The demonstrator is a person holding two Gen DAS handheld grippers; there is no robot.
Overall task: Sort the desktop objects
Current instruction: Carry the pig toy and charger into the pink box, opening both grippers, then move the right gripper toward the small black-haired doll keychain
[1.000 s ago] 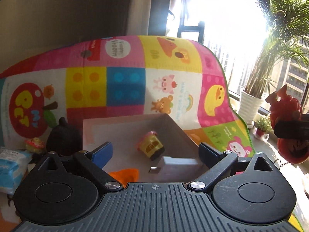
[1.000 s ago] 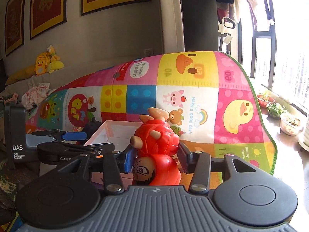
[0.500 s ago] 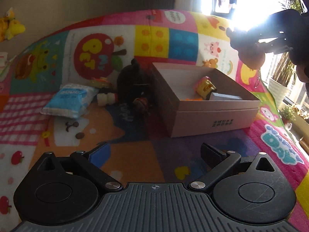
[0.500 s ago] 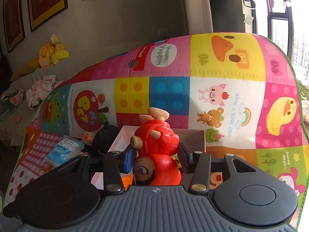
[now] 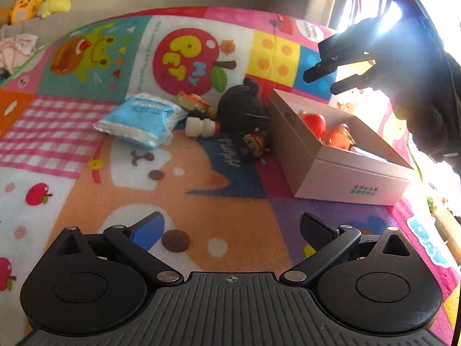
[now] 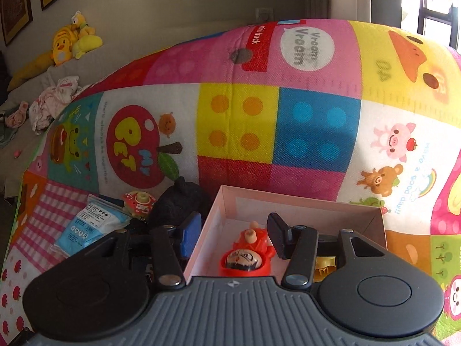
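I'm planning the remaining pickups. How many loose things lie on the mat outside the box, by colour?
Blue: 1, the blue packet
Black: 1, the black plush toy
White: 1, the small white bottle
Red and yellow: 1, the small round toy
Dark with red trim: 1, the small figure beside the pink box
Total: 5

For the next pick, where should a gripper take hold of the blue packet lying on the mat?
Probably across the blue packet's narrower width, coming from above with the open left gripper. It lies flat and soft on the mat, with the small white bottle close at its right edge.
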